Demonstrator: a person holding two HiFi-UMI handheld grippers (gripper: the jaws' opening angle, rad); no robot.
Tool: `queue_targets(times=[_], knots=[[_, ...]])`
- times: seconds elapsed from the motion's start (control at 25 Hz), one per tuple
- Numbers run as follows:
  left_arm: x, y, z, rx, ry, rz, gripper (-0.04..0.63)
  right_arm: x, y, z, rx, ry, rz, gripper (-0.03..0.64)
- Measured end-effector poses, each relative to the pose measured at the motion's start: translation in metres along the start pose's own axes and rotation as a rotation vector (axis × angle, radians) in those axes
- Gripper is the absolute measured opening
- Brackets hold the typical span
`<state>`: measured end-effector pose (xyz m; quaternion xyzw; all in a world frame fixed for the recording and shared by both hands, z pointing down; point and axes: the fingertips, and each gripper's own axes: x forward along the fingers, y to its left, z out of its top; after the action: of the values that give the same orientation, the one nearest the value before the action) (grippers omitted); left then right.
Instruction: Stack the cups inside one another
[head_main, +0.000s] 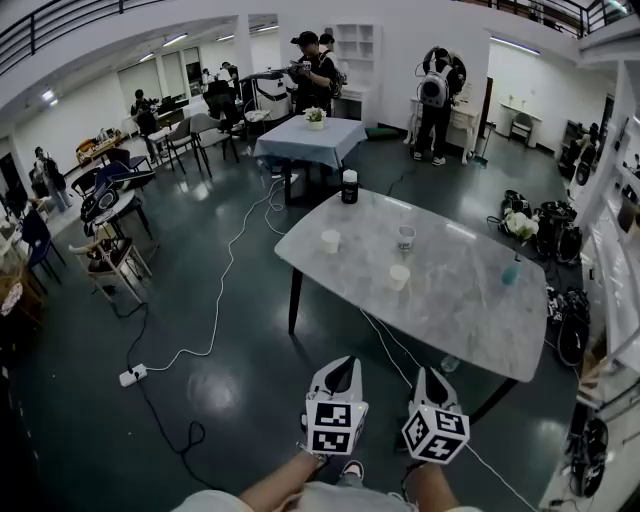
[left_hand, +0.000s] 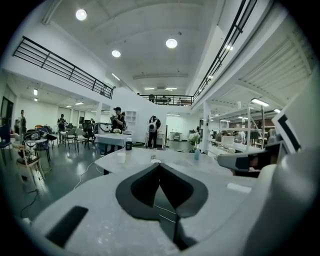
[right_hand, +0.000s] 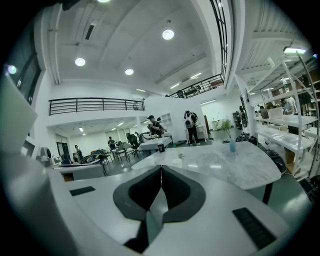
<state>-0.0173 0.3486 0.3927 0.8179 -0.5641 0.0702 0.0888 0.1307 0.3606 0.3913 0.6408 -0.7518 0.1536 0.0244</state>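
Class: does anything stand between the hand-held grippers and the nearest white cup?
Nothing visible does: just floor and bare grey marble tabletop separate the left hand-held gripper and right hand-held gripper from that small white cup.

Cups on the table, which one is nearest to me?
The white cup standing alone in front, toward the near edge of the table. The second white cup and the greyish cup stand farther back.

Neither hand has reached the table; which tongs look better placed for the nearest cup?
Right, narrowly. The nearest cup stands almost straight ahead of the right tongs, while the left tongs sit further to its left. Both are shut, empty and short of the table.
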Motion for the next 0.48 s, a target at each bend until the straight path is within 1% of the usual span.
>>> queue_targets(times=[0.48], knots=[[0.079,-0.006,0.011,0.000,0.027,0.050,-0.005,0.068,-0.050,0.023,-0.008,0.034,0.039,0.008]])
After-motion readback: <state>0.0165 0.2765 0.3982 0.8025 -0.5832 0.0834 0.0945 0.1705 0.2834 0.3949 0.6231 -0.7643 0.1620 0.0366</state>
